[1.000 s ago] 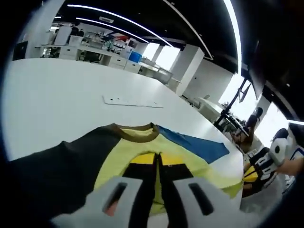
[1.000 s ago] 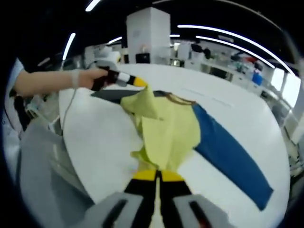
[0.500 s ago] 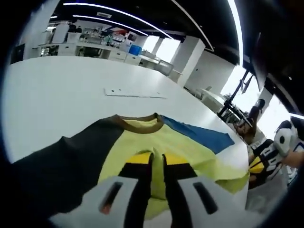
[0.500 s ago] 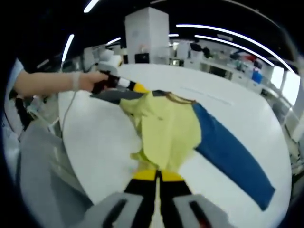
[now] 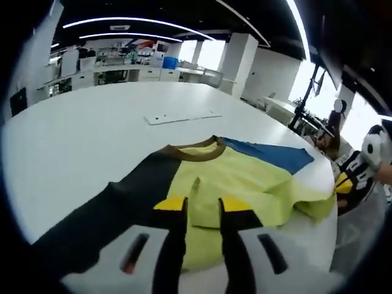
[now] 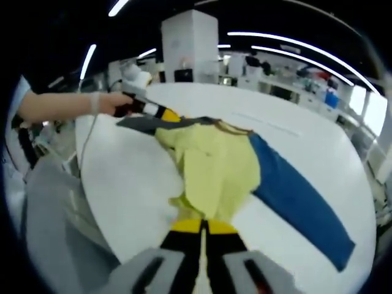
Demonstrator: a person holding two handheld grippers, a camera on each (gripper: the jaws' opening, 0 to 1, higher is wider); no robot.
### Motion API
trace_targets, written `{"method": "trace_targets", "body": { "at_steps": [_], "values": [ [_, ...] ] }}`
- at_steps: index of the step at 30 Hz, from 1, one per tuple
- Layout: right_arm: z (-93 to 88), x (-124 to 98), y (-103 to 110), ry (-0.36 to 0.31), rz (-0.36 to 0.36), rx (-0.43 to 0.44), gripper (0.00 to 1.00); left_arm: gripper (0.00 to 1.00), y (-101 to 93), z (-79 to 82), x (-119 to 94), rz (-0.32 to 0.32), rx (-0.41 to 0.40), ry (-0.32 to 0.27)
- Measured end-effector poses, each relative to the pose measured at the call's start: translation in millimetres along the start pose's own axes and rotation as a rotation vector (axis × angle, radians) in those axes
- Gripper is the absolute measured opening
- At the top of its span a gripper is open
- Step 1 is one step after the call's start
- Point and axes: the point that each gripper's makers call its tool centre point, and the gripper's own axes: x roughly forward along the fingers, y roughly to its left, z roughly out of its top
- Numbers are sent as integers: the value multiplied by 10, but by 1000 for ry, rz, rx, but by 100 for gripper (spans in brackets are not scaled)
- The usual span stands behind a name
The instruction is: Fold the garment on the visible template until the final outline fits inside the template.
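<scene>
A long-sleeved shirt lies on the white table: yellow body, brown collar, black sleeve, blue sleeve. My left gripper is open just above the yellow body, with the cloth lying flat between its jaws. In the right gripper view it shows as the left gripper at the shirt's far edge. My right gripper is shut on the bunched yellow hem, the blue sleeve stretching to its right. From the left gripper view, the right gripper holds that corner near the table edge.
A flat white panel lies on the table beyond the collar. A person's arm reaches in over the table edge, holding the left gripper. Office desks and a pillar stand far behind.
My left gripper's jaws have spread and let go of the yellow cloth. The raised fold has dropped flat onto the table, and that gripper has drawn back slightly. The right gripper keeps its hold.
</scene>
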Motion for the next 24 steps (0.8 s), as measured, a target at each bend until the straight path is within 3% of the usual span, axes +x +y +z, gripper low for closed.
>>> {"method": "trace_targets", "body": {
  "at_steps": [8, 15, 21, 22, 24],
  "values": [
    [-17, 0, 8, 2, -2, 9, 0, 14, 3, -122, 159, 18, 29, 61],
    [-31, 4, 20, 6, 1, 18, 0, 14, 90, -220, 231, 33, -14, 93],
    [-28, 19, 28, 7, 2, 19, 0, 1, 101, -247, 273, 11, -57, 105],
    [-28, 18, 29, 7, 1, 18, 0, 1, 71, -247, 269, -5, -95, 103],
    [-26, 15, 29, 6, 2, 19, 0, 0, 95, -233, 242, 1, -96, 97]
  ]
}}
